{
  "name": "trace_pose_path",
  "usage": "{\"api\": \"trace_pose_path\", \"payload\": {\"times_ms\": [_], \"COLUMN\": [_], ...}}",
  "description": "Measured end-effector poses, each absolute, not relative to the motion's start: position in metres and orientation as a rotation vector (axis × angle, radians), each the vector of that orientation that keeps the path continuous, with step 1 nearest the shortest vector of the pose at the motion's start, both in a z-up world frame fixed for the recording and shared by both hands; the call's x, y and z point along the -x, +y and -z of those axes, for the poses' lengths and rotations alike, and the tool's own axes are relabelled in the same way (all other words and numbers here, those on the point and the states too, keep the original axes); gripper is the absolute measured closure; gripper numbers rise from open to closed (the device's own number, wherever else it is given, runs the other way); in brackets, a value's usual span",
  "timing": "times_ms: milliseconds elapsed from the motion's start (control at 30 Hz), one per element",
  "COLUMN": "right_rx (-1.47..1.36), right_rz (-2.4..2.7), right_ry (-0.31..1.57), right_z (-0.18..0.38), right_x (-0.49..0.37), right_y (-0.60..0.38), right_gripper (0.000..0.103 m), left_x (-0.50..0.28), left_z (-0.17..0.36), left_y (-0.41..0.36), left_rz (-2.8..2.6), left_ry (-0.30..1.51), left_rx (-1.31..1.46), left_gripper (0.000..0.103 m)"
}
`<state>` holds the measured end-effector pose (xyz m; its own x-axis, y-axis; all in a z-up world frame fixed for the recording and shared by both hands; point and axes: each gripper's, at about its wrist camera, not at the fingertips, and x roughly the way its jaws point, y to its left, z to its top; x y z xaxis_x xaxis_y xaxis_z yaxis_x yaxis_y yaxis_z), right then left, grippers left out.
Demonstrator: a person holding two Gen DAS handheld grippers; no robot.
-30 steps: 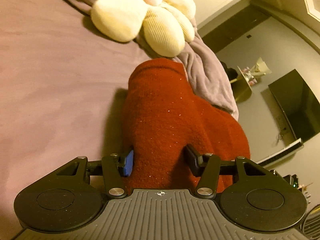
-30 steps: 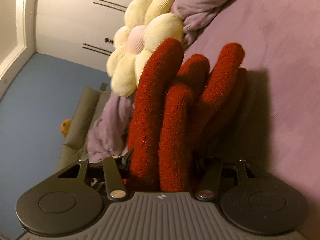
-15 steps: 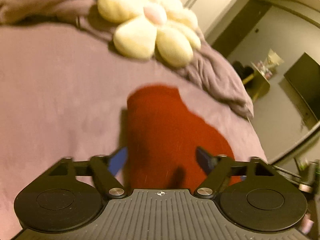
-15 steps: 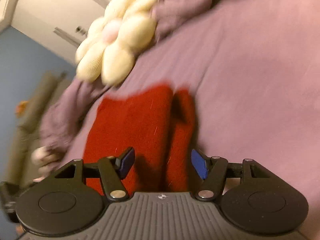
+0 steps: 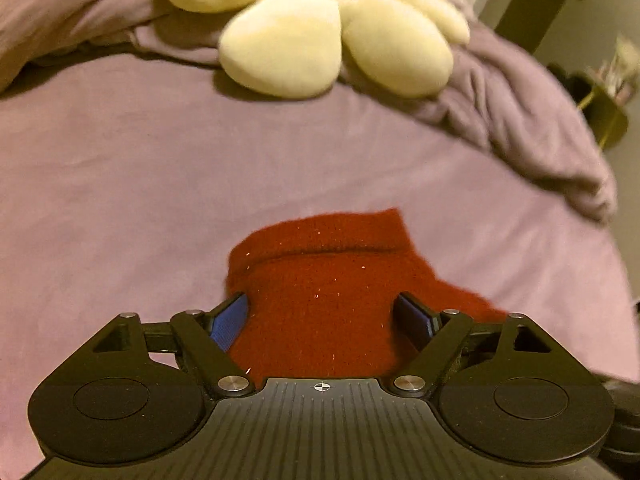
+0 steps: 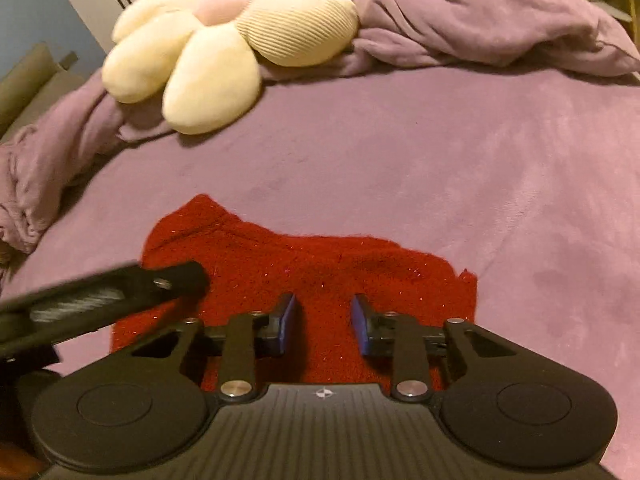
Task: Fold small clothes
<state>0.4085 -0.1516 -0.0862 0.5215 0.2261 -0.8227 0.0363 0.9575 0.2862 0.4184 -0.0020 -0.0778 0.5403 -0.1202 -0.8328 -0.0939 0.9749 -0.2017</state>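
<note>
From the left wrist camera, the red knitted garment (image 5: 320, 280) lay flat on the purple bedspread (image 5: 120, 168), its near end running under the left gripper (image 5: 320, 316). That claw stood wide apart, the blue pad (image 5: 230, 322) at the cloth's left edge, the other finger over the red fabric on the right, neither squeezing it. Further back sat a cream flower-shaped cushion (image 5: 332, 28) on a rumpled purple blanket (image 5: 520, 112).

Over to the right wrist camera: the same garment (image 6: 304, 264) was spread across the bedspread (image 6: 440, 152), directly below the right gripper (image 6: 323, 322). Its jaws were closing, narrow now, with the red cloth showing in the gap but no fold caught between the pads. The left gripper (image 6: 176, 280) reached in from the left, blurred, over the garment's left part. The flower cushion (image 6: 224, 40) rested beyond on the blanket (image 6: 480, 16).
</note>
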Motion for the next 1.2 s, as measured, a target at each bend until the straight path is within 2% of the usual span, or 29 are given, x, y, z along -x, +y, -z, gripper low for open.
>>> {"api": "trace_pose_path", "payload": {"times_ms": [200, 500, 733, 800, 833, 867, 900, 1033, 1100, 1200], "right_rx": [-0.238, -0.176, -0.243, -0.288, -0.294, -0.287, -0.271, -0.215, -0.213, -0.222], "right_rz": [-0.122, -0.096, -0.135, -0.157, -0.175, -0.176, -0.174, -0.169, -0.156, -0.142], "right_ry": [1.033, 0.949, 0.870, 0.864, 0.845, 0.821, 0.807, 0.773, 0.779, 0.815], "right_z": [0.101, 0.115, 0.105, 0.091, 0.083, 0.076, 0.070, 0.066, 0.075, 0.072], "right_x": [-0.426, -0.430, -0.413, -0.394, -0.377, -0.360, -0.342, -0.276, -0.268, -0.274], "right_y": [-0.148, -0.140, -0.153, -0.161, -0.164, -0.166, -0.167, -0.170, -0.172, -0.175], "right_gripper": [0.079, 0.079, 0.076, 0.075, 0.070, 0.060, 0.056, 0.055, 0.054, 0.052], "left_x": [-0.446, -0.452, -0.439, -0.414, -0.397, -0.377, -0.355, -0.278, -0.271, -0.266], "left_z": [0.108, 0.123, 0.105, 0.089, 0.081, 0.072, 0.065, 0.057, 0.069, 0.066], "left_y": [-0.007, -0.012, 0.001, 0.010, 0.013, 0.015, 0.018, 0.018, 0.011, 0.014], "left_rz": [-0.048, -0.097, -0.061, -0.030, 0.000, 0.019, 0.040, 0.058, 0.039, 0.006], "left_ry": [1.097, 1.087, 1.073, 1.047, 1.019, 0.995, 0.969, 0.905, 0.928, 0.947], "left_rx": [0.210, 0.181, 0.272, 0.312, 0.309, 0.299, 0.296, 0.305, 0.255, 0.325], "left_gripper": [0.001, 0.000, 0.000, 0.000, 0.000, 0.000, 0.000, 0.000, 0.000, 0.000]}}
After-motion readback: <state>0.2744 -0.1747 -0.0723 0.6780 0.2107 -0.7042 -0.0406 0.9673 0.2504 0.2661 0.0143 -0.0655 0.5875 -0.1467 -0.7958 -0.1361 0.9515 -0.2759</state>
